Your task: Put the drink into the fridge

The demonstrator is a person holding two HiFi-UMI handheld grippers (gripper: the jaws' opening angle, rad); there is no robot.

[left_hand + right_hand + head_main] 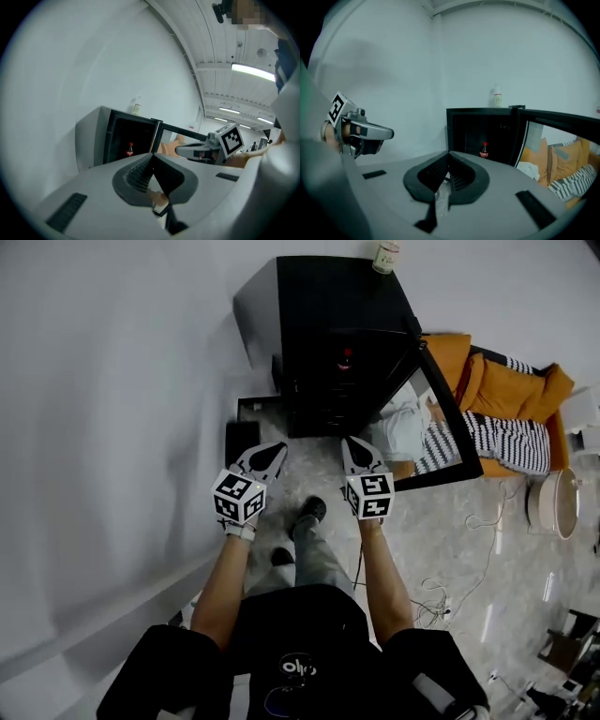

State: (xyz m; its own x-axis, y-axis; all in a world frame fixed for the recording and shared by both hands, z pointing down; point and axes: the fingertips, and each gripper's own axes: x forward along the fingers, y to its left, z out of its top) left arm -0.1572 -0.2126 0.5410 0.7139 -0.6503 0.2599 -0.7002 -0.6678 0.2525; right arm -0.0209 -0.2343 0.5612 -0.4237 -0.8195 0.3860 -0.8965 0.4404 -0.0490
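The drink (346,359), a small dark cola bottle with a red cap and label, stands upright inside the open black fridge (319,306), low on a shelf. It also shows in the left gripper view as the bottle (130,150) and in the right gripper view as the bottle (483,150). The fridge door (441,427) is swung out to the right. My left gripper (275,448) and right gripper (349,442) are held side by side in front of the fridge, apart from it. Both are shut with nothing between their jaws.
A white bottle (385,255) stands on top of the fridge. A white wall runs along the left. Orange cushions and striped cloth (511,390) lie behind the door at the right. Cables (469,559) trail over the floor near a white pot (553,504).
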